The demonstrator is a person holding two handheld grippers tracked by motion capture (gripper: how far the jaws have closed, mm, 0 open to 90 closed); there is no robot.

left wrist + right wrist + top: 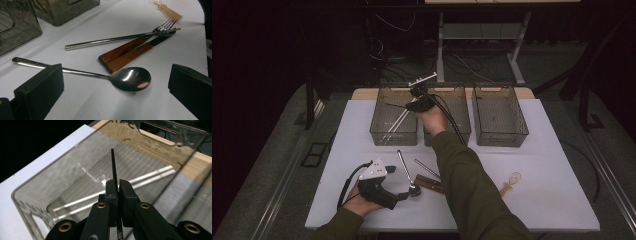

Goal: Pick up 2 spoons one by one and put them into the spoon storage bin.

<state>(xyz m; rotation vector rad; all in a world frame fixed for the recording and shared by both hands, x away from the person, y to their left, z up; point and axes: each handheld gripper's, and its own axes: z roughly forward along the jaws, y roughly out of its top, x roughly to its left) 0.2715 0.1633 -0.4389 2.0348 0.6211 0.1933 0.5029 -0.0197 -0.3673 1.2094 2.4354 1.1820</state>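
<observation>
With my right gripper [117, 188] clamped on the black chopstick [113, 165], I hold it level above the left bin [37, 185] (two metal chopsticks [140, 180] already inside) and line it up with them before letting go.

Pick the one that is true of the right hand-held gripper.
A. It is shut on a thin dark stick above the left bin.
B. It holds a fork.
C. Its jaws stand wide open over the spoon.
A: the right hand-held gripper pinches a thin dark stick above the left bin, where two silver chopsticks lie.
</observation>
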